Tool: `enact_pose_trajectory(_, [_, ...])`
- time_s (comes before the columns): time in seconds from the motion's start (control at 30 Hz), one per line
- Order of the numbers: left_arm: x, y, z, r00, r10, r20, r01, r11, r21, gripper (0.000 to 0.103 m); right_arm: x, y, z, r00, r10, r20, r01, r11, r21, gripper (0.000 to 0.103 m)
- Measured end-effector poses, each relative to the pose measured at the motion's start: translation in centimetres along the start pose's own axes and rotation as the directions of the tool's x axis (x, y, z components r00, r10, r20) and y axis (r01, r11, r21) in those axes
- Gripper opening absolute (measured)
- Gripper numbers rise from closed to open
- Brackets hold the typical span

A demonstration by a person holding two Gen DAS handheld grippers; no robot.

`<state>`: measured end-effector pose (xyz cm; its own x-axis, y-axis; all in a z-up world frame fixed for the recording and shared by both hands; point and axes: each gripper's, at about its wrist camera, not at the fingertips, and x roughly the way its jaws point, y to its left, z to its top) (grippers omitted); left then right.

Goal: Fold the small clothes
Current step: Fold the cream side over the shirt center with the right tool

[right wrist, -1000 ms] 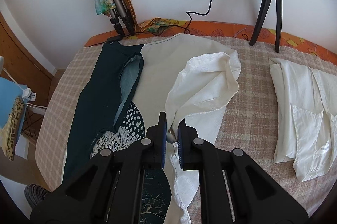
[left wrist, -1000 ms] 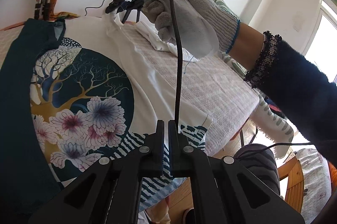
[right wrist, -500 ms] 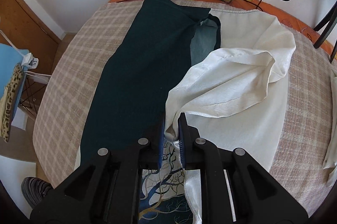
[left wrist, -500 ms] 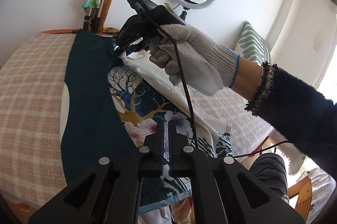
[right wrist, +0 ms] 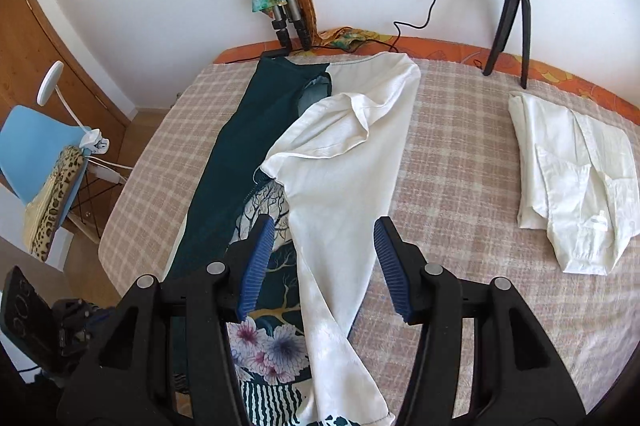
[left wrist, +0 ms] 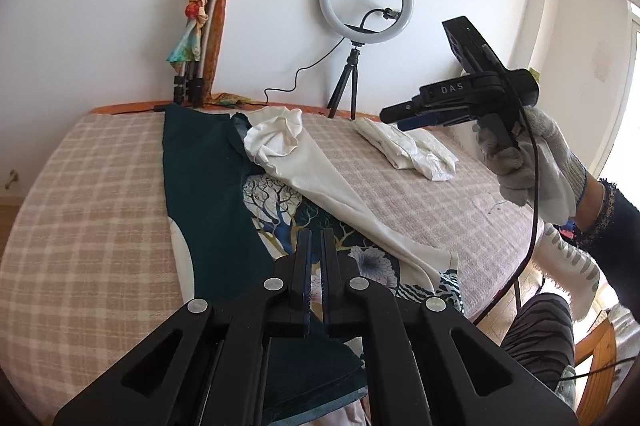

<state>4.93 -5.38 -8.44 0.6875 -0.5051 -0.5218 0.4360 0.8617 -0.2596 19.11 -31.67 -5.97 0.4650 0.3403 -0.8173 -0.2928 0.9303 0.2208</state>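
A printed top [left wrist: 208, 210] [right wrist: 236, 162], dark teal and cream with a tree and flower print, lies on the checked bed. Its cream right side [left wrist: 320, 182] [right wrist: 344, 178] is folded over toward the middle, its sleeve bunched near the far end. My right gripper [right wrist: 324, 230] is open and empty above the cream fold; it also shows in the left wrist view [left wrist: 404, 114], held high at the right. My left gripper [left wrist: 315, 238] is shut with nothing visible between its tips, above the top's near hem.
A folded white shirt [right wrist: 572, 178] [left wrist: 408, 150] lies on the bed's right side. A ring light on a tripod [left wrist: 366, 6] and folded tripods [left wrist: 196, 66] stand by the far wall. A blue chair [right wrist: 36, 154] stands left of the bed [right wrist: 460, 154].
My right gripper has let go of the cream sleeve, opened, and lifted back to the right. The sleeve now rests on the top. My left gripper pulled back toward the near hem.
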Motion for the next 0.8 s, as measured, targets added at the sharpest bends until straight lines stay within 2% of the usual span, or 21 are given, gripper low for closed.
enact_pose_trajectory(0.1, [-0.2,0.8,0.5,1.000,0.009,0.003,-0.009,1.000,-0.015,0.003,-1.5,-2.6,-4.5,0.999,-0.040,0.009,0.040,0.998,0.054,0.055])
enact_pose_trajectory(0.23, [-0.5,1.3,0.9,1.000,0.018,0.012,-0.018,0.999,-0.029,0.003,-0.6,-5.4,-11.0,0.996,-0.086,-0.031,0.089,0.985,0.150,0.055])
enact_pose_trajectory(0.33, [-0.8,1.1,1.0,1.000,0.026,0.017,-0.025,0.999,-0.031,0.003,0.8,-6.2,-14.6,0.997,-0.052,-0.059,0.063,0.976,0.208,0.055])
enact_pose_trajectory(0.47, [-1.1,0.5,0.8,1.000,0.017,0.022,-0.017,0.999,-0.033,0.003,1.8,-5.5,-17.2,0.997,-0.029,-0.068,0.044,0.971,0.234,0.055])
enact_pose_trajectory(0.6, [-1.4,0.0,0.4,1.000,0.011,0.022,-0.010,1.000,-0.028,0.003,1.9,-4.5,-17.8,0.996,-0.066,-0.054,0.076,0.974,0.214,0.054])
enact_pose_trajectory(0.63, [-1.4,-0.1,0.3,1.000,0.009,0.019,-0.009,1.000,-0.028,0.003,2.0,-4.4,-17.9,0.997,-0.066,-0.049,0.074,0.975,0.212,0.049])
enact_pose_trajectory(0.7, [-1.4,-0.1,0.1,1.000,0.013,0.016,-0.013,1.000,-0.023,0.003,2.2,-4.1,-18.0,0.997,-0.052,-0.054,0.062,0.976,0.207,0.008])
enact_pose_trajectory(0.8, [-1.6,0.1,-0.1,1.000,0.018,0.015,-0.017,0.999,-0.029,0.003,1.6,-3.4,-18.1,0.999,-0.025,-0.027,0.030,0.977,0.210,0.007])
